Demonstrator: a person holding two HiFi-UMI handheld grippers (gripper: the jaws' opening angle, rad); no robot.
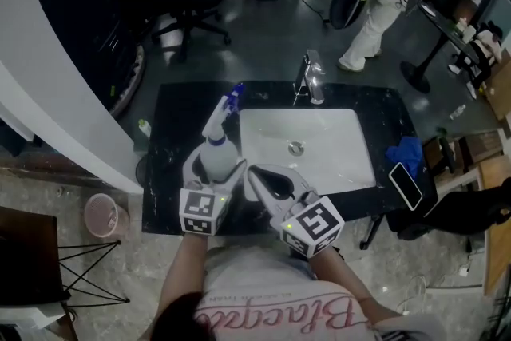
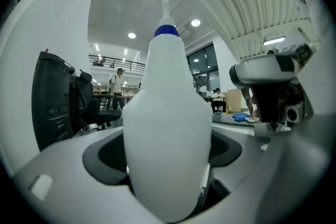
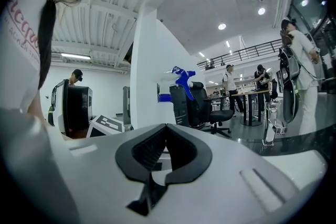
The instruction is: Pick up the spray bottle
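A white spray bottle with a blue nozzle stands upright on the black counter, left of the sink. My left gripper has a jaw on each side of its body. In the left gripper view the bottle fills the middle, and the dark pads sit against its sides. My right gripper is just right of the bottle at the sink's front left corner, its jaws together and empty. The right gripper view shows its closed pads, with the bottle's blue trigger beyond.
The white sink and chrome faucet take up the middle of the counter. A blue cloth and a phone lie at its right end. A pink bin stands on the floor at left, and an office chair behind the counter.
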